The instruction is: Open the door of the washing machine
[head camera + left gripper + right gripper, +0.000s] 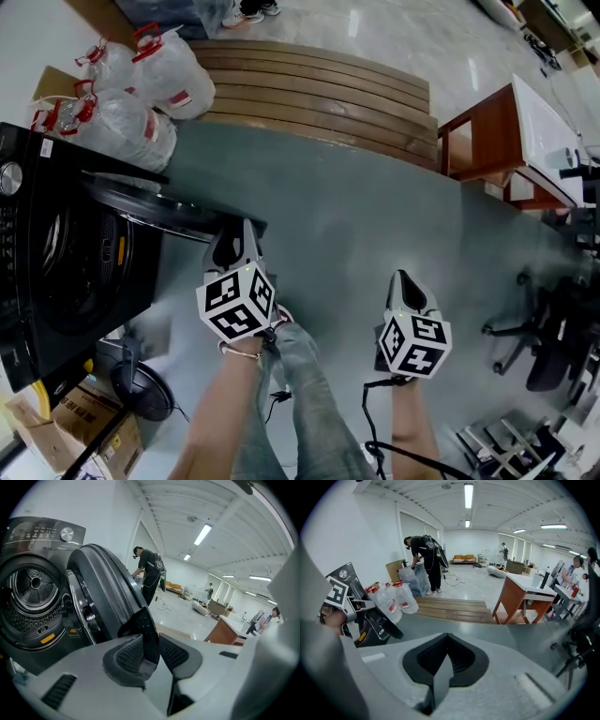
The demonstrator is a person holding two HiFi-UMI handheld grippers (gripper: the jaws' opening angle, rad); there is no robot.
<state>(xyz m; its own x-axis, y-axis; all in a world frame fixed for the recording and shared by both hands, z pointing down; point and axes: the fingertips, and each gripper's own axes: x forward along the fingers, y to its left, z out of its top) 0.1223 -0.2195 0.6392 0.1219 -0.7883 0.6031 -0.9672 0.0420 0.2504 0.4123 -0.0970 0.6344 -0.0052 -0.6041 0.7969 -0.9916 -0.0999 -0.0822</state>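
Note:
The black washing machine (56, 244) stands at the left with its round door (159, 211) swung out from the front. In the left gripper view the open drum (30, 590) shows behind the door (101, 597). My left gripper (236, 246) sits at the door's free edge. Its jaws (151, 644) are shut on the door's black lip, which runs down between the two ribbed pads. My right gripper (405, 281) hangs over the grey floor to the right, away from the machine. Its pads (447, 656) meet with nothing between them.
Clear plastic bags (141, 94) lie behind the machine, beside a low wooden platform (319, 94). A wooden desk (497, 141) stands at the right and an office chair base (548, 337) below it. Cardboard boxes (66, 431) sit at the machine's foot. A person (149, 573) stands farther off.

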